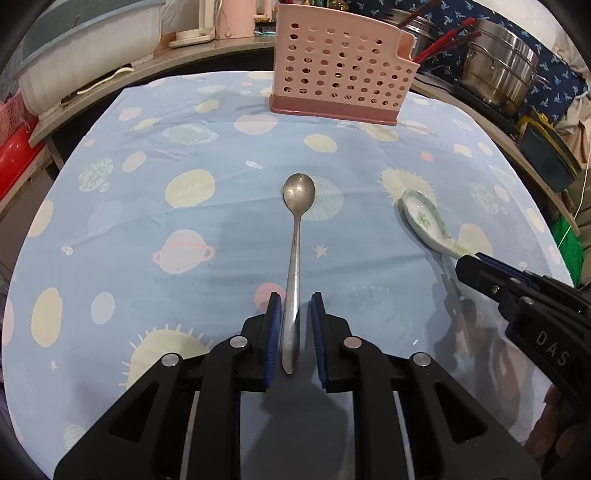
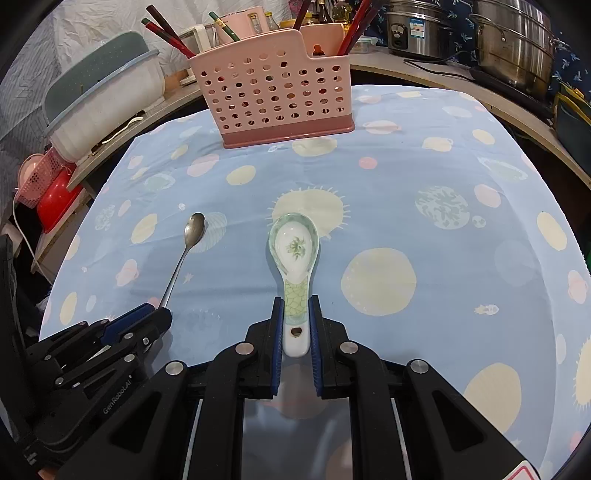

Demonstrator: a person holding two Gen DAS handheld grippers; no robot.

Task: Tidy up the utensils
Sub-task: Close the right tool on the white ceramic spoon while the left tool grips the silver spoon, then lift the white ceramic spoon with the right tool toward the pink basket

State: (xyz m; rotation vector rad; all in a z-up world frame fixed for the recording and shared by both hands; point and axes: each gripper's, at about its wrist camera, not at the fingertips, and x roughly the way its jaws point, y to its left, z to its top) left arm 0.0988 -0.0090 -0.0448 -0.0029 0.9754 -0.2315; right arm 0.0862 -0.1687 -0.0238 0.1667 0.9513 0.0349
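Metal spoon [image 1: 298, 236] and ceramic spoon [image 2: 295, 266] mid-tablecloth [image 2: 406, 184], seemingly well clear of edges.

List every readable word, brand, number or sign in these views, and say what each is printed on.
"DAS": on the right hand-held gripper body, cut off at the frame edge.
"GenRobot.AI": on the left hand-held gripper body.
Blue label on the rice cooker: too small to read.
Red sign at the bottom edge: cut off.

The chopsticks [image 2: 168, 31] vanish behind the pink utensil holder [image 2: 273, 92] wall so their lower ends cannot be seen, the steel pot [image 2: 513, 48] is cut by the top edge, and the left hand-held gripper [image 2: 162, 314] hides the metal spoon [image 2: 186, 247] handle's end.
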